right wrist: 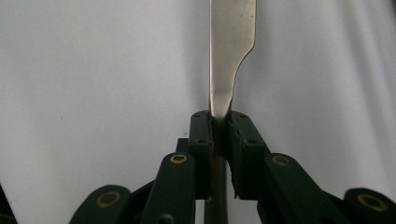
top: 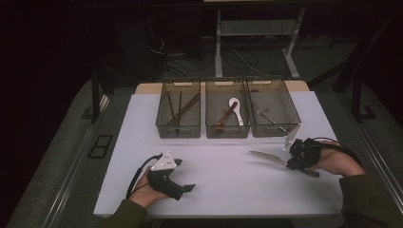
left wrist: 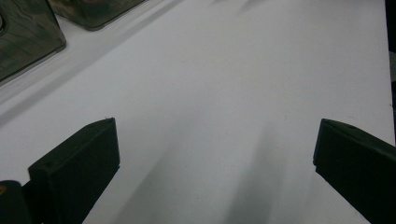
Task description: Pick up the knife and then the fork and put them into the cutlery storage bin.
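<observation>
A: Where's the knife (top: 268, 158) right now?

B: On the right side of the white table (top: 223, 185), near the person. The right gripper (right wrist: 220, 122) has its jaws clamped on the neck where blade meets handle; the blade points left, and the dark handle sticks out behind the gripper.

A: And the other hand?

B: The left gripper (top: 189, 187) rests near the left front edge, jaws wide apart with nothing between them.

A: So which step is this?

B: It looks like sorting cutlery. The knife is gripped but not yet in a bin. Three clear bins sit along the far edge: the left bin (top: 178, 116) holds chopsticks, the middle bin (top: 227, 116) spoons, the right bin (top: 273, 114) metal cutlery.

A: Next move?

B: Probably lift it, carry it far to the right bin, and clear the rim before letting go.

A: Any writing?

B: None I can read.
</observation>
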Available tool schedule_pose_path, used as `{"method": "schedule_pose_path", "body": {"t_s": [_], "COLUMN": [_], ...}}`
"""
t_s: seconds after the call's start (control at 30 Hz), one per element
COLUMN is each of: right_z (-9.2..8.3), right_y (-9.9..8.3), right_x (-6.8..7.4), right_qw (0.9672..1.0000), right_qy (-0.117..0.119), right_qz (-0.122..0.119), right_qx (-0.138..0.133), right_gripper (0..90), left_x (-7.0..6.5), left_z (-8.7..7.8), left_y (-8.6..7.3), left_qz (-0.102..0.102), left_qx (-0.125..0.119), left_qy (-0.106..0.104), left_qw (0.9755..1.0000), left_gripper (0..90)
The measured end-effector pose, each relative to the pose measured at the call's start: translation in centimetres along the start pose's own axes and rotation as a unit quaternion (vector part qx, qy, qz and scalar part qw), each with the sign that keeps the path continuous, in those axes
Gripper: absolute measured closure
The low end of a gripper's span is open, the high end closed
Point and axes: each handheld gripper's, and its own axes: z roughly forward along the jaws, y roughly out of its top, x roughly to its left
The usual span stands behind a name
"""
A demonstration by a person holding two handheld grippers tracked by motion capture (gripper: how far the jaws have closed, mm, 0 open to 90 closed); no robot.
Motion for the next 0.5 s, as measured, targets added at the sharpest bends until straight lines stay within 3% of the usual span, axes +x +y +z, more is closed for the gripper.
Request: {"method": "schedule_pose_path", "body": {"t_s": [0.13, 0.27, 0.5], "right_z": [-0.7, -1.3, -2.0], "right_y": [-0.5, -1.2, -2.5], "right_x": [-0.4, -0.9, -1.7], "right_qw": [0.9988, 0.9947, 0.9807], "right_qy": [-0.007, -0.003, -0.004], "right_qz": [0.01, 0.029, 0.092], "right_qx": [-0.048, -0.099, -0.172], "right_gripper": [79.7, 79.7, 79.7], "left_x": [0.0, 0.0, 0.0], "left_z": [0.0, 0.0, -0.1], "left_y": [0.0, 0.0, 0.0], "left_qz": [0.001, -0.001, 0.001], "left_qx": [0.0, 0.0, -0.001], "left_qy": [0.001, 0.0, 0.0], "left_qw": [1.0, 1.0, 1.0], "left_gripper": [0.0, 0.0, 0.0]}}
